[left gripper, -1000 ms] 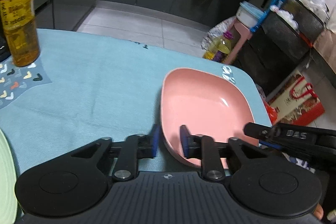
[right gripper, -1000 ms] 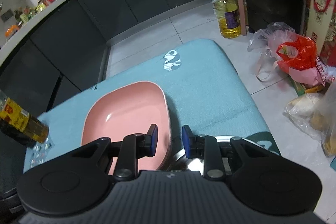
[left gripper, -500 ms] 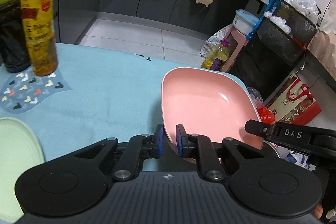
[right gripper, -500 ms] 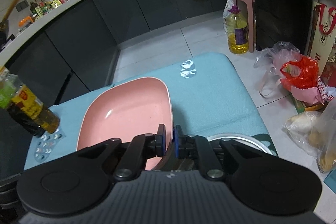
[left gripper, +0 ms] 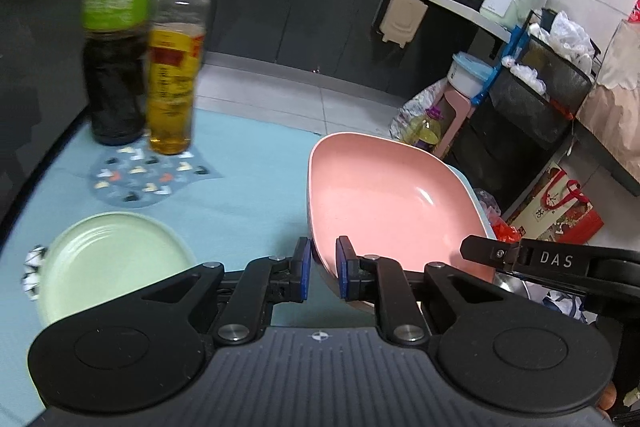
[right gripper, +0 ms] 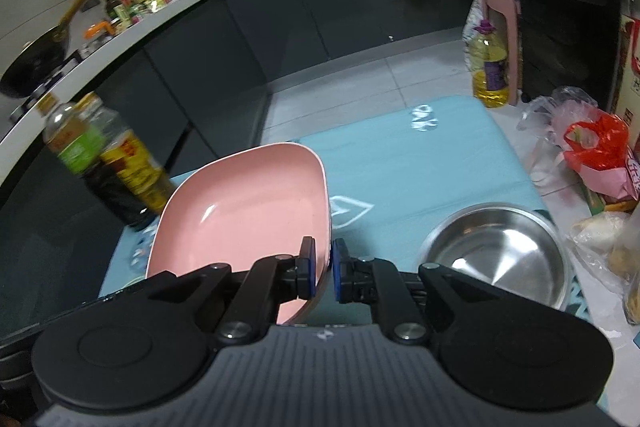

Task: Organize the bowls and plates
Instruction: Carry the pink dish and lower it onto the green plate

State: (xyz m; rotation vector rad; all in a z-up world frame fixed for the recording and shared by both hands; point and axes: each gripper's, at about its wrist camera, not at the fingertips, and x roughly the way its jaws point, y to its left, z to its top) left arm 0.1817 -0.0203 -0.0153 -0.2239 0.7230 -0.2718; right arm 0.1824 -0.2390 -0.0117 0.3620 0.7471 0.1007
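Plate work sat mid-carry: you held the pink plate tilted above the bench, left gripper and right gripper each with fingers pinched narrow on a near rim. Uneven pull between your hands could have twisted it loose onto the steel bowl or green plate.

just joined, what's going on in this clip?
Both tools are clamped on the pink plate: the left tool on its left rim, the right tool on its right rim. The plate is held tilted above the blue tablecloth. A green plate and a steel bowl sit on the table.
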